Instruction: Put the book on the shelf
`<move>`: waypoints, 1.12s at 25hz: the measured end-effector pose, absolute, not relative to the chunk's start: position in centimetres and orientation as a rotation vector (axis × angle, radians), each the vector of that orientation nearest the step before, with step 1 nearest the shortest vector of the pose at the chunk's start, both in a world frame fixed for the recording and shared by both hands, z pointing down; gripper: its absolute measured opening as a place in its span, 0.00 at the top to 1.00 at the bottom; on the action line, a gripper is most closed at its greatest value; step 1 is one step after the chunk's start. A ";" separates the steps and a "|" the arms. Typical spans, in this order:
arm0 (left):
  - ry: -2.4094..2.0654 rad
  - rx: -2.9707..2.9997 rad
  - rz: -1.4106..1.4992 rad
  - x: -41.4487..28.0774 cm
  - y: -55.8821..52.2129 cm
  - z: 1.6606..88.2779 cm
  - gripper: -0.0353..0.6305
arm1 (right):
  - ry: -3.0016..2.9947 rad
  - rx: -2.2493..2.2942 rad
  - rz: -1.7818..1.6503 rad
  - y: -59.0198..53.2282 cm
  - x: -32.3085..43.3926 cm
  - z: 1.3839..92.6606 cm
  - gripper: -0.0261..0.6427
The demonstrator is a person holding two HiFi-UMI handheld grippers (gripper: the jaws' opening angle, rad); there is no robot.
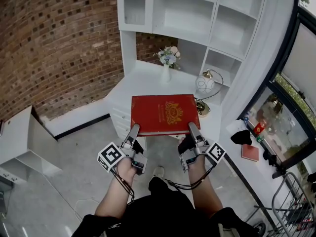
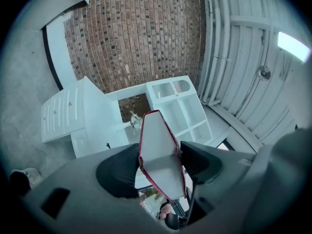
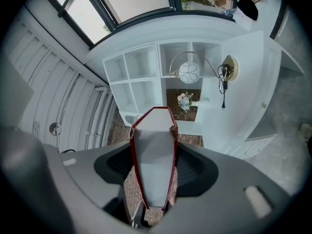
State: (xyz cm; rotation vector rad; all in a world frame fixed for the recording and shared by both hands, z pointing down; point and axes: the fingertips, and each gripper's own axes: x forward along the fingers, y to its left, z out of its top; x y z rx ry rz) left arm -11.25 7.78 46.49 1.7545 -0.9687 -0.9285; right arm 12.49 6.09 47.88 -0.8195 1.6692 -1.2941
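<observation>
Book, one: a red hardback book [image 1: 164,113] with a gold crest on its cover. It is held flat in the air, cover up, over the front of the white worktop [image 1: 143,78] and below the white shelf unit [image 1: 197,14]. It is in none of the unit's compartments.

Claws, two, both engaged. My left claw [image 1: 134,128] is clamped on the book's near edge at its left corner. My right claw [image 1: 192,127] is clamped on the same edge at the right corner. In each gripper view the page block stands between the two dark pads. The pads press on the red covers, and the jaws stand as far apart as the book is thick.

On the worktop, counted:
- one white vase of pale flowers [image 1: 167,63], at the back;
- one round glass lamp on a brass base [image 1: 205,85], to the right of the vase.

Neither touches the book.

One smaller red rectangular item [image 1: 250,152] lies on the ledge by the window, well apart from the worktop. One brick wall [image 1: 59,43] stands at the left.
</observation>
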 end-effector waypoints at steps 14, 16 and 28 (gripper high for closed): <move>-0.966 1.795 -0.904 -11.8 -7.3 45.8 0.54 | 1.668 -0.775 -1.255 -8.6 11.4 46.7 0.57; -0.962 1.798 -0.904 -11.6 -10.0 45.4 0.54 | 1.664 -0.767 -1.252 -11.1 11.3 45.9 0.57; -0.944 1.832 -0.883 -10.3 -25.5 43.5 0.54 | 1.646 -0.769 -1.230 -25.6 12.6 44.3 0.57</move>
